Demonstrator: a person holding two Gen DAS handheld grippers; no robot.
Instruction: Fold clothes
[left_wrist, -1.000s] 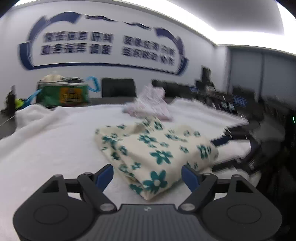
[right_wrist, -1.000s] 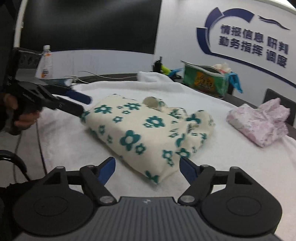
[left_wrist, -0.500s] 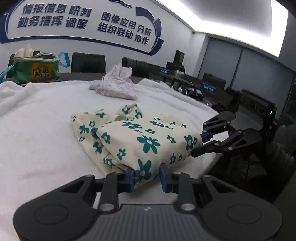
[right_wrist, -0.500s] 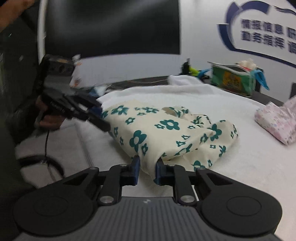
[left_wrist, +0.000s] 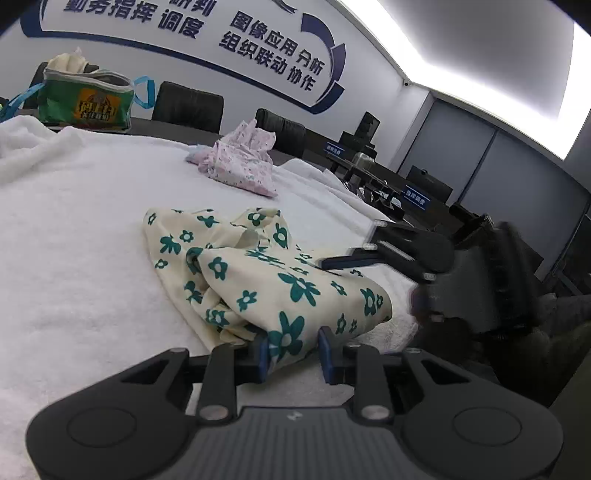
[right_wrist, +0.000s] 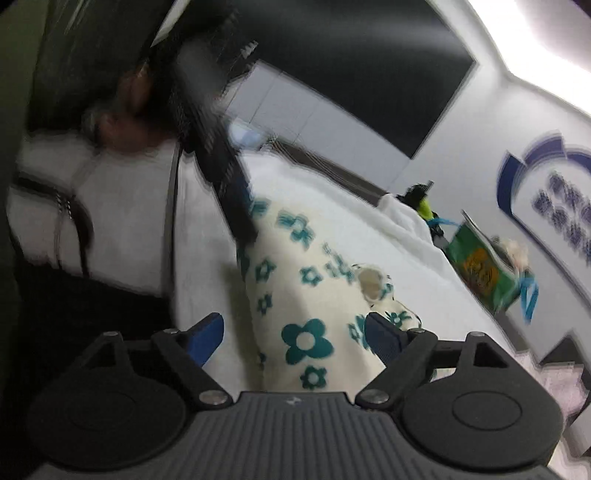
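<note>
A cream garment with teal flowers (left_wrist: 266, 280) lies loosely folded on the white towel-covered table (left_wrist: 74, 229). My left gripper (left_wrist: 291, 350) is shut on the garment's near corner, which is pinched between its blue pads. In the right wrist view, which is motion-blurred, my right gripper (right_wrist: 295, 336) has its jaws opening wide, and the garment (right_wrist: 306, 295) lies loosely between them. The right gripper's fingers (left_wrist: 354, 260) also show in the left wrist view, lying over the garment's far right side. The left gripper's fingers (right_wrist: 236, 206) reach the cloth's far edge.
A crumpled pink garment (left_wrist: 240, 166) lies farther back on the towel. A green bag (left_wrist: 86, 103) stands at the back left, with dark chairs (left_wrist: 188, 107) behind the table. The table edge drops off on the right. A person's hand (right_wrist: 122, 122) holds the left gripper.
The left gripper closed on the garment's near corner and still holds it. The right gripper closed on the cloth half a second ago, then opened wide while rolling and shifting sideways.
</note>
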